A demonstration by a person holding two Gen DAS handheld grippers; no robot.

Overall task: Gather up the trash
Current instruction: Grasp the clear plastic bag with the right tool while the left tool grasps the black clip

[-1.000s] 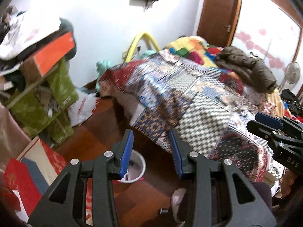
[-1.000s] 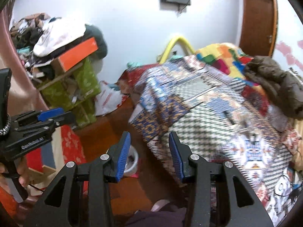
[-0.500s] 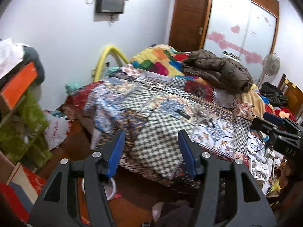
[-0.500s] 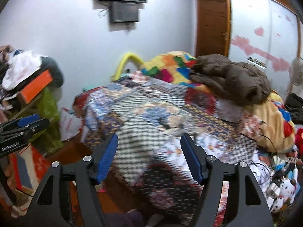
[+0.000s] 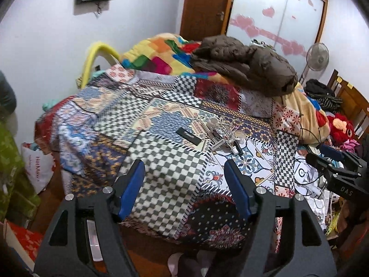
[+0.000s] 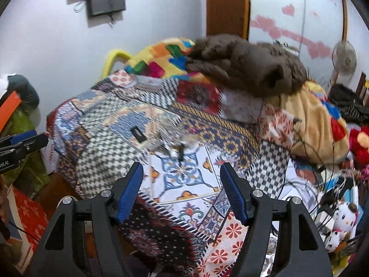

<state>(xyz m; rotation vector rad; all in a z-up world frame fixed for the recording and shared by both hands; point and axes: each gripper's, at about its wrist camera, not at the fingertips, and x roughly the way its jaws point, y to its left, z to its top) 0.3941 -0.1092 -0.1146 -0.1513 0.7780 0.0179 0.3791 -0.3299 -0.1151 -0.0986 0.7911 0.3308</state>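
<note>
Left gripper [image 5: 184, 173] and right gripper [image 6: 181, 173], jaws just widened, stand apart and empty above the bed [image 5: 166, 161], facing crumpled wrappers [image 5: 221, 131].

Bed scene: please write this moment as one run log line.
left gripper: open, empty | right gripper: open, empty | litter pile: on bedspread, untouched | phase: approach

I'm at the bed's [image 5: 161, 161] near edge; a remote [image 5: 189, 136] lies mid-bed, clutter [image 5: 226, 136] just right of it, a jacket [image 5: 249, 67] heaped toward the far edge.
</note>
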